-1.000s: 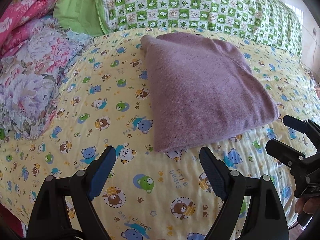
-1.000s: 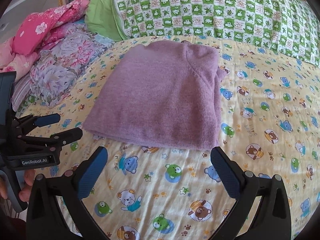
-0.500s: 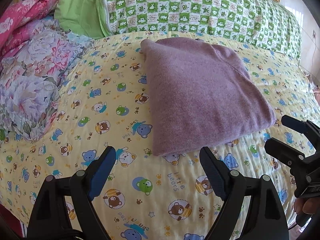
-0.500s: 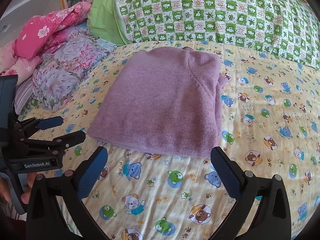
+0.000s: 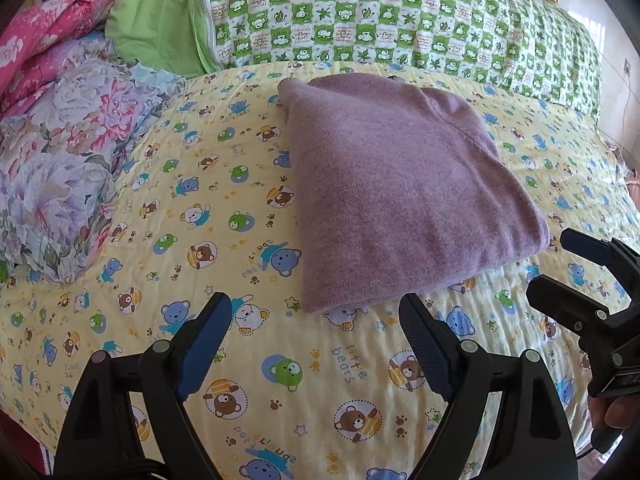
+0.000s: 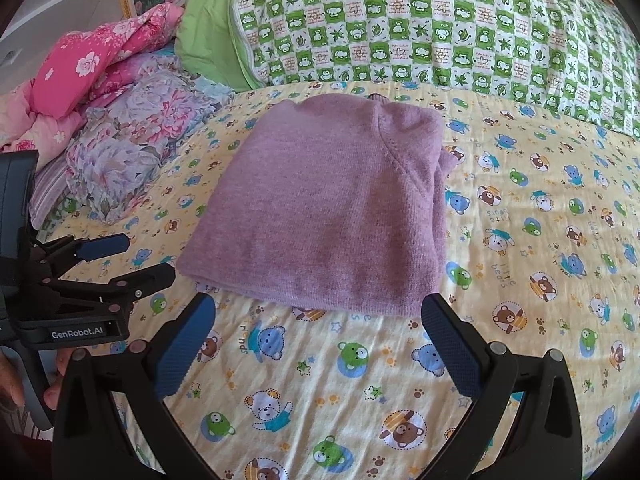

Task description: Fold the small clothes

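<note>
A purple knitted garment [image 5: 400, 200] lies folded into a compact, roughly square stack on the bed, on a yellow sheet [image 5: 180, 220] printed with little bears. Its top layer is smooth, with a curved seam running across the upper part; in the right wrist view a looser fold of the same knit [image 6: 438, 184] shows along its right side.

The garment lies just beyond both pairs of fingers, touched by neither. In the left wrist view the left gripper [image 5: 316, 320] has its blue-padded fingers [image 5: 204, 340] spread wide apart, holding nothing, and the near left corner of the garment falls in the gap between them, a little ahead of the tips. In the right wrist view the right gripper [image 6: 318, 320] is likewise wide apart and empty, its fingers [image 6: 448, 336] framing the garment's near edge, which sits just past them.

Each gripper shows in the other's view: the right one at the right edge of the left view, near the garment's near right corner, and the left one at the left edge of the right view, near the near left corner, with part of a hand [image 6: 16, 376] gripping its handle.

Behind the garment a green-and-white checked quilt [image 5: 400, 20] runs across the head of the bed. To the left lie a plain green pillow [image 5: 156, 28], a floral purple bundle [image 5: 68, 152] and pink floral bedding [image 5: 44, 40].
</note>
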Motion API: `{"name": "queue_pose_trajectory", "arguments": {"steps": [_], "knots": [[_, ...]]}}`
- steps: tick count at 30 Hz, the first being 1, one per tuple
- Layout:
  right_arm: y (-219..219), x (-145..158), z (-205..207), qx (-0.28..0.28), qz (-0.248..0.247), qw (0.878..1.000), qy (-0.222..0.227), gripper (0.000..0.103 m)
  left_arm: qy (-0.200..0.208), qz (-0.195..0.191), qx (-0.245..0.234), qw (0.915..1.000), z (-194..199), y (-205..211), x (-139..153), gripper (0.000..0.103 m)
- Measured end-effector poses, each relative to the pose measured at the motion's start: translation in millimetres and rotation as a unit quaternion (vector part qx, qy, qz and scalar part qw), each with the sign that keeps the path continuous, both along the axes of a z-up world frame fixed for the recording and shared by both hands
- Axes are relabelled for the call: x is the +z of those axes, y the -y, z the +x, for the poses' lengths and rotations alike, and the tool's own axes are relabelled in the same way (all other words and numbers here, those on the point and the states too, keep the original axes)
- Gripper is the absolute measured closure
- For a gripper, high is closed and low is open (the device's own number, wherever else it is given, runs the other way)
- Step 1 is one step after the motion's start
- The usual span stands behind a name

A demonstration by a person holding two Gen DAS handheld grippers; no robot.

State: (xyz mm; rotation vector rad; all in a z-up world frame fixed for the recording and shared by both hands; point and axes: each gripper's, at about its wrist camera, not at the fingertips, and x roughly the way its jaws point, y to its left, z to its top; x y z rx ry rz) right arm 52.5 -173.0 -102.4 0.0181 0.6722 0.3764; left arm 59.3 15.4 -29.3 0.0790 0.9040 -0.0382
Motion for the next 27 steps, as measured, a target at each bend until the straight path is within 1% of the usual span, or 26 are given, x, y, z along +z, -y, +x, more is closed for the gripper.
{"name": "queue_pose_trajectory", "arguments": {"steps": [27], "knots": [[-1.1, 0.2, 5.1, 0.001, 0.001, 1.0, 0.0, 0.0, -0.002, -0.002, 0.004, 1.0, 2.8, -3.0, -1.4, 0.017]]}}
